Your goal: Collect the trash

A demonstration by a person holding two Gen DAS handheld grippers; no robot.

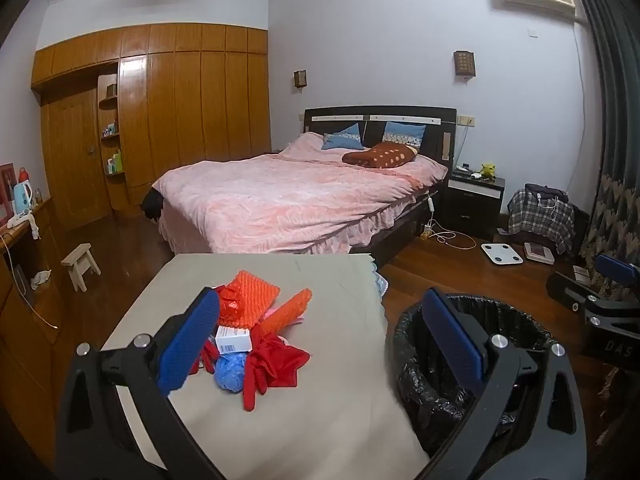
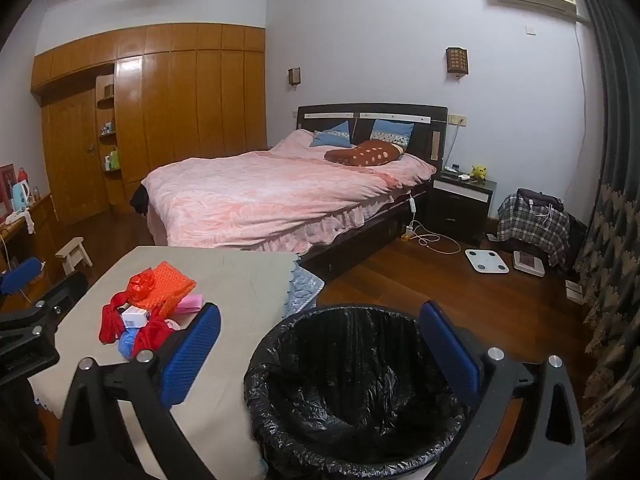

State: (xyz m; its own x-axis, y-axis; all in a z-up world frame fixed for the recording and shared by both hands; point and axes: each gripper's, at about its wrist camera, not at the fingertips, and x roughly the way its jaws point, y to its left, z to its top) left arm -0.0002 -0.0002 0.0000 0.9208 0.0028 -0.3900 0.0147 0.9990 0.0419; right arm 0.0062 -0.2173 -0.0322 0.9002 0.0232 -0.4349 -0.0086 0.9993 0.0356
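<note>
A heap of trash lies on a beige-covered table: orange bubble wrap, a small white box, red fabric scraps and a blue crumpled bag. My left gripper hangs open just in front of the heap, nothing between its blue pads. A bin lined with a black bag stands on the floor right of the table. My right gripper hovers open above the bin, empty. The same heap shows to its left, and the bin sits at the left view's right.
A bed with a pink cover stands beyond the table. A wooden wardrobe fills the left wall. A small stool is on the left floor. A scale, cables and a plaid-covered pile lie at the right, near a curtain.
</note>
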